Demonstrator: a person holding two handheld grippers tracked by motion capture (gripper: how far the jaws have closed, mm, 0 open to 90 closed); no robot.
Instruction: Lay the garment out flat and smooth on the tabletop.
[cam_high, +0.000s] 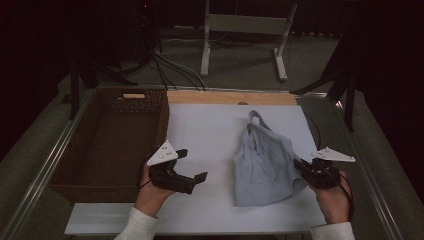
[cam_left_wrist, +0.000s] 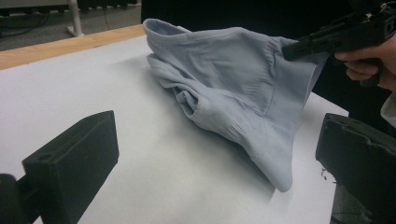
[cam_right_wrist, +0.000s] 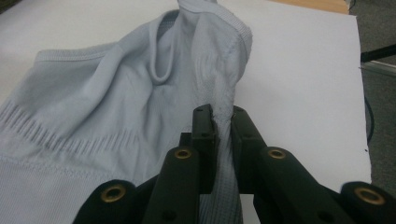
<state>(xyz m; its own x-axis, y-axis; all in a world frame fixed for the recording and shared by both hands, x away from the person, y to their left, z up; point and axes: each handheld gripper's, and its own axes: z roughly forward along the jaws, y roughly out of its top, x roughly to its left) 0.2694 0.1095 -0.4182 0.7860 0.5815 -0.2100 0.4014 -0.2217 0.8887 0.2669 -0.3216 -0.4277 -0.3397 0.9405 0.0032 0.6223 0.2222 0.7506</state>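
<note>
Left claw (cam_high: 192, 165) I'm holding wide and empty just right of the basket (cam_high: 75, 165), short of the garment (cam_high: 262, 160). That grey top lies crumpled on the table (cam_high: 205, 130), right of middle. Right claw (cam_high: 301, 165) is pinched narrow on its right edge. I judge one side gripped, the other left. My right gripper view shows the seam (cam_right_wrist: 223, 112) clamped; the high view hides that.

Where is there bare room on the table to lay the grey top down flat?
The white sheet is bare between the wicker basket and the grey top, and along the near edge. The open left gripper hovers over part of it. The basket floor is free too. The right gripper, clamped on the top's edge, crowds the right side.
</note>
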